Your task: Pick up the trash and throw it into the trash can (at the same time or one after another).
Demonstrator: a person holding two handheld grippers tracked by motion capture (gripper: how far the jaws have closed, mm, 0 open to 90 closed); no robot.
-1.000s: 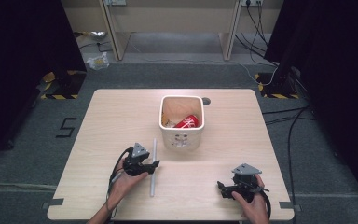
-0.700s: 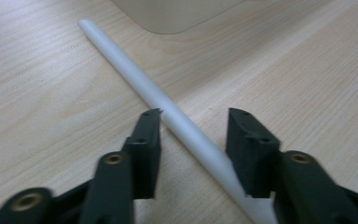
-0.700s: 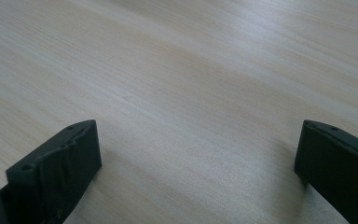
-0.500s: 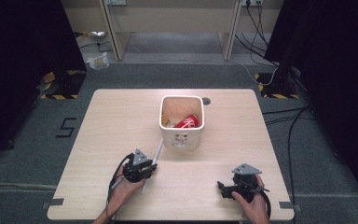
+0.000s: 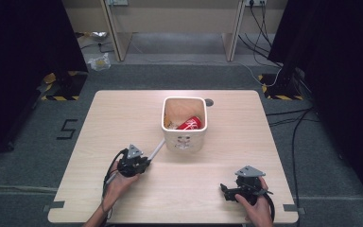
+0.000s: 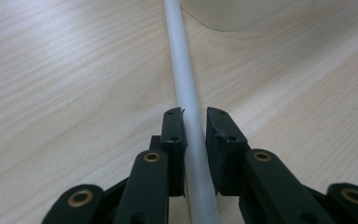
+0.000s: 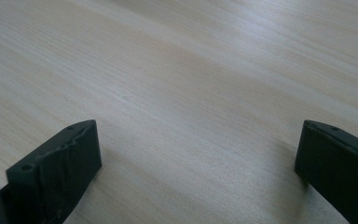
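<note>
**Straw gripped, bin just ahead**

The left gripper, lower left of centre in the high view, has its jaws closed tight on a pale straw; they have just been closing, and the straw now sits pinched between them. The straw slants up and right from the gripper, its far end close against the lower left side of the white bin at the middle of the table.

To do this well, I'd say lift before swinging, so the long free end clears the rim and doesn't knock the wall, then tip it in beside the red can.

The left gripper view shows the pads flanking the straw. The right gripper view shows the right gripper with jaws wide apart over bare wood, holding nothing. The high view alone shows the bin's contents.
</note>
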